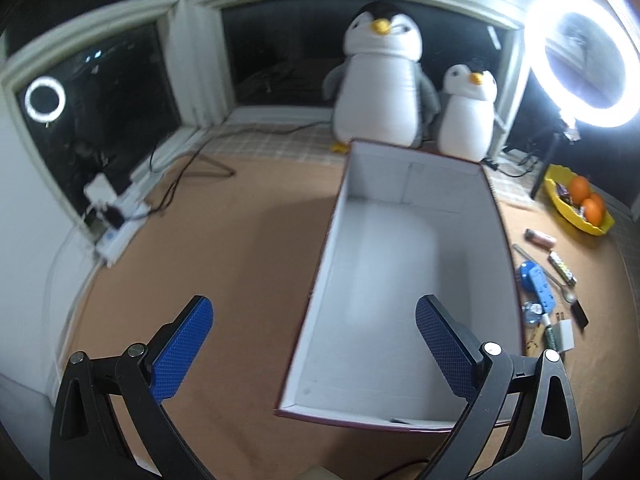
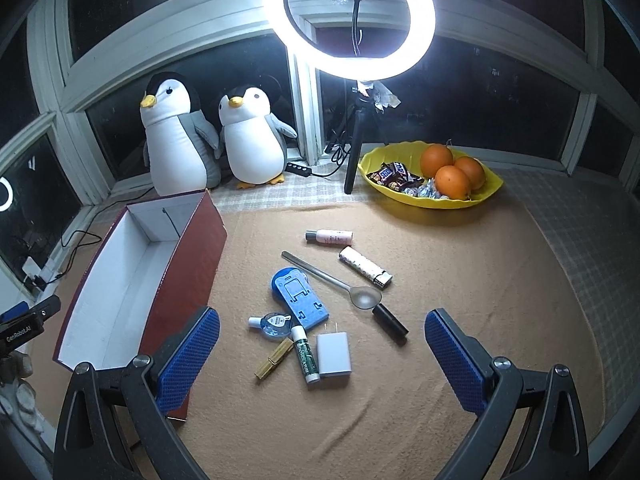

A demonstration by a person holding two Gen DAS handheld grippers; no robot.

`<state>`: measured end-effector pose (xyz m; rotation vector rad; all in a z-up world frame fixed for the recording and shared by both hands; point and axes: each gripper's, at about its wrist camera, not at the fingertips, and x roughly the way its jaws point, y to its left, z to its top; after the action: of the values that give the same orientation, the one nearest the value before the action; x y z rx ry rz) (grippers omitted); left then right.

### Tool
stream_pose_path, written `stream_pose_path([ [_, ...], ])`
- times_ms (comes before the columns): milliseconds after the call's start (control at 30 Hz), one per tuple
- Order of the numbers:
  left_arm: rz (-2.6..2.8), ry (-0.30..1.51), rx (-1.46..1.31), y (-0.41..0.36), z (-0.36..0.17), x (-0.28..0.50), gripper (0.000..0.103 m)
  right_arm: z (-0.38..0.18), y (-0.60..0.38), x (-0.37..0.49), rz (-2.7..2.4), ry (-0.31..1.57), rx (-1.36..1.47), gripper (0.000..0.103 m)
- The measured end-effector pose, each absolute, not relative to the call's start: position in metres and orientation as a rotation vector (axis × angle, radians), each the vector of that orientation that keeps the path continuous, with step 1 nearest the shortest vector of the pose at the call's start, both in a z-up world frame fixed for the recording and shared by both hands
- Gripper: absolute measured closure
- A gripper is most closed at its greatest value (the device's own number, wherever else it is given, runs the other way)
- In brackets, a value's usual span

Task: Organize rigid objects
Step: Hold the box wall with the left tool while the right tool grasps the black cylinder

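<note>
The left gripper [image 1: 314, 340] hangs above the tan cloth-covered worktop [image 1: 224, 248] with its blue-padded jaws spread wide and nothing between them; its right finger sits over the near end of the open box [image 1: 496, 216], its left finger over bare cloth. The right gripper [image 2: 322, 354] is likewise released and empty, jaws wide, poised over the cluster of small items, with the white charger plug [image 2: 334, 354] and the lip balm tube [image 2: 305, 354] lying between its fingers in view.

The box, dark red outside and white inside, stands left of the items and has nothing in it. Beside it on the cloth lie a blue phone stand [image 2: 298, 298], a small round clear-blue bottle [image 2: 272, 324] touching the stand's near edge, a wooden clothespin [image 2: 274, 358] just beside the lip balm, a metal spoon [image 2: 332, 278] lying diagonally, a black cylinder [image 2: 390, 324] near the spoon's bowl, a patterned lighter [image 2: 365, 267], and a small pink bottle [image 2: 329, 237] farthest back.

Farther back to the right, a yellow leaf-shaped dish [image 2: 490, 184] holds three oranges [image 2: 452, 182] and wrapped sweets [image 2: 396, 176]. A lit ring light [image 2: 348, 20] stands on a tripod behind the dish. Two plush penguins [image 2: 176, 140] sit on the checked sill cloth against dark window panes in white frames. Cables and a power strip [image 1: 120, 236] lie along the left window edge.
</note>
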<state>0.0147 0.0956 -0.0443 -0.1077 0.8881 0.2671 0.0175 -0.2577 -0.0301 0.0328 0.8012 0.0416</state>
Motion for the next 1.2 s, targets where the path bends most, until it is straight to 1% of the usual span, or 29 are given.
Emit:
stream_pose_path([
  [33, 0.276, 0.900, -0.119, 0.100, -0.049, 0.015, 0.003, -0.031, -0.257, 0.018, 0.043, 0.803, 0.029, 0.002],
  [100, 0.287, 0.919, -0.125, 0.104, -0.057, 0.017, 0.008, -0.033, -0.256, 0.018, 0.045, 0.807, 0.019, 0.002],
  [233, 0.301, 0.947, -0.126, 0.110, -0.070, 0.021, 0.014, -0.036, -0.259, 0.020, 0.040, 0.812, 0.012, 0.002],
  [300, 0.307, 0.955, -0.125, 0.110, -0.074, 0.022, 0.014, -0.039, -0.262, 0.021, 0.034, 0.818, 0.016, 0.002],
  [333, 0.310, 0.957, -0.124, 0.111, -0.075, 0.023, 0.016, -0.040, -0.263, 0.022, 0.033, 0.821, 0.017, 0.002],
  [367, 0.311, 0.960, -0.122, 0.111, -0.077, 0.024, 0.023, -0.042, -0.265, 0.023, 0.029, 0.825, 0.020, 0.002],
  [467, 0.310, 0.975, -0.114, 0.112, -0.083, 0.027, 0.035, -0.046, -0.269, 0.025, 0.019, 0.838, 0.027, 0.002],
  [500, 0.310, 0.978, -0.113, 0.113, -0.085, 0.028, 0.038, -0.047, -0.270, 0.025, 0.017, 0.842, 0.029, 0.002],
  [567, 0.303, 0.991, -0.112, 0.114, -0.089, 0.029, 0.047, -0.050, -0.273, 0.027, 0.010, 0.848, 0.029, 0.002],
  [600, 0.297, 0.997, -0.111, 0.113, -0.091, 0.030, 0.050, -0.051, -0.274, 0.027, 0.007, 0.851, 0.029, 0.002],
  [667, 0.293, 1.000, -0.106, 0.113, -0.093, 0.032, 0.061, -0.053, -0.276, 0.028, -0.002, 0.857, 0.028, 0.002],
  [733, 0.289, 1.006, -0.107, 0.113, -0.096, 0.033, 0.066, -0.056, -0.280, 0.031, -0.013, 0.863, 0.028, 0.002],
  [767, 0.285, 1.009, -0.109, 0.113, -0.097, 0.034, 0.072, -0.058, -0.282, 0.032, -0.017, 0.866, 0.029, 0.002],
  [833, 0.283, 1.014, -0.107, 0.113, -0.099, 0.035, 0.077, -0.062, -0.287, 0.033, -0.028, 0.875, 0.029, 0.002],
  [900, 0.281, 1.018, -0.108, 0.113, -0.101, 0.036, 0.081, -0.066, -0.293, 0.035, -0.036, 0.884, 0.029, 0.004],
  [933, 0.280, 1.020, -0.107, 0.112, -0.102, 0.036, 0.086, -0.069, -0.297, 0.036, -0.044, 0.891, 0.030, 0.005],
  [1033, 0.275, 1.023, -0.104, 0.111, -0.104, 0.037, 0.089, -0.080, -0.309, 0.041, -0.060, 0.921, 0.043, 0.007],
  [1067, 0.273, 1.025, -0.105, 0.111, -0.105, 0.038, 0.090, -0.083, -0.313, 0.043, -0.067, 0.932, 0.043, 0.011],
  [1100, 0.272, 1.027, -0.106, 0.111, -0.106, 0.038, 0.090, -0.087, -0.316, 0.045, -0.075, 0.944, 0.040, 0.014],
  [1200, 0.267, 1.034, -0.109, 0.110, -0.107, 0.040, 0.090, -0.097, -0.323, 0.051, -0.089, 0.965, 0.032, 0.017],
])
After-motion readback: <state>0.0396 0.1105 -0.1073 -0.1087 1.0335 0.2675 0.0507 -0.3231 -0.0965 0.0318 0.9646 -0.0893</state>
